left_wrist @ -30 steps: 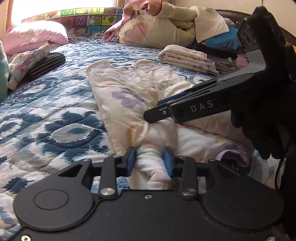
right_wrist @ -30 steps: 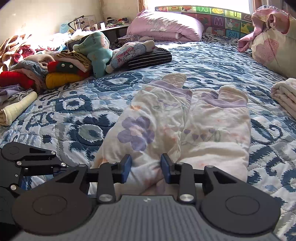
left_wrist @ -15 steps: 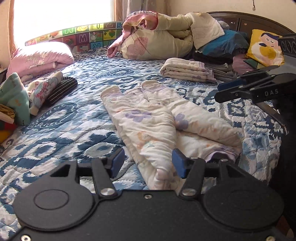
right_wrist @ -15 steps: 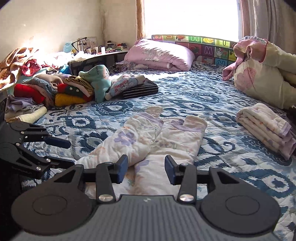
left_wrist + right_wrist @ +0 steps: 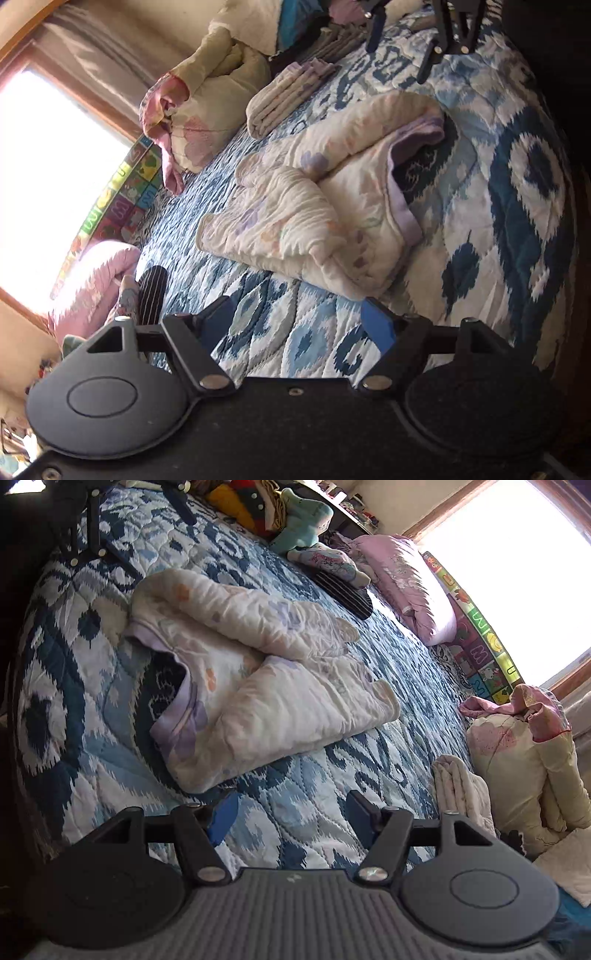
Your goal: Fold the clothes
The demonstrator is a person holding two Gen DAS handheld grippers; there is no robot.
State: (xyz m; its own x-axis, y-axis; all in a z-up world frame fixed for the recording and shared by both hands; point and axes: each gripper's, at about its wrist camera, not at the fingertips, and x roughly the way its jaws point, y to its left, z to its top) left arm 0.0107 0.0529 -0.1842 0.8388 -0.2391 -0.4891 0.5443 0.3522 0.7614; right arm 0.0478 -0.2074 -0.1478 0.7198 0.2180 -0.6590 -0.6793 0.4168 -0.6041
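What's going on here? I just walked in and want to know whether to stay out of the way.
A person is folding clothes on the bed, a gripper in each hand. The floral quilted top lies on the blue bedspread with both sleeves crossed over its front. Neither gripper holds it: the left gripper and the right gripper sit off to either side over bare bedspread, fingers opening with nothing between them. A folded garment already lies nearby.

Cream padded garment (image 5: 332, 206) with lilac flowers and lilac trim lies mid-frame on a blue-and-white patterned quilt (image 5: 517, 192). Pink pillow (image 5: 410, 587) upper right; black-and-white striped cloth (image 5: 151, 291) lower left; blue finger pads (image 5: 376, 326).
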